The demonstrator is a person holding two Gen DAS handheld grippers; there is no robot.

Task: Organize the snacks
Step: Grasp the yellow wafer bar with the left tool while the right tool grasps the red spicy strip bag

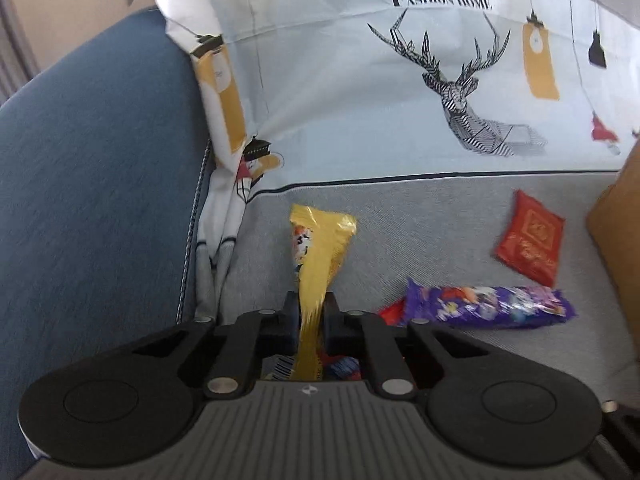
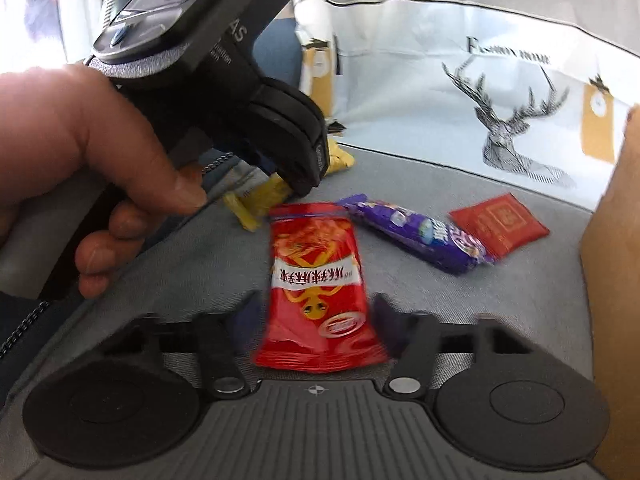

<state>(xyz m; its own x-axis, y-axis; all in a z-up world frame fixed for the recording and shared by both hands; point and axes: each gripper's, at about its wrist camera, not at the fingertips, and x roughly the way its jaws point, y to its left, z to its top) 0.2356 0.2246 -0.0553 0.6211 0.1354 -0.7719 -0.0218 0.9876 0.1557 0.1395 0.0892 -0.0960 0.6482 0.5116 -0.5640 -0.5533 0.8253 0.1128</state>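
While the snacks lie loose on a grey cloth surface [image 1: 460, 216], both grippers are at work on separate packets. Seen from the left wrist camera, the left gripper [image 1: 312, 316] has its fingers closed tight on a yellow snack packet [image 1: 320, 248], pinching its narrow middle so the wrapper crumples between the pads and fans out toward twelve o'clock. Gripping it at the waist likely keeps the slippery film from sliding free. At three o'clock from that packet lies a purple snack bar [image 1: 488, 304], and beyond it, toward two o'clock, a small red sachet [image 1: 530, 240]; both rest flat and untouched. A brown cardboard box [image 1: 618, 236] stands at the far right edge, probably where the snacks are meant to go. From the right wrist camera, the right gripper [image 2: 316, 320] straddles a red snack bag [image 2: 316, 288], its fingers blurred on either side of the bag's lower half; they appear to meet its edges, though whether they truly press it cannot be told. A person's hand [image 2: 80, 152] at ten o'clock holds the left gripper's handle. Behind everything hangs a pale printed fabric [image 1: 400, 80] showing a deer.
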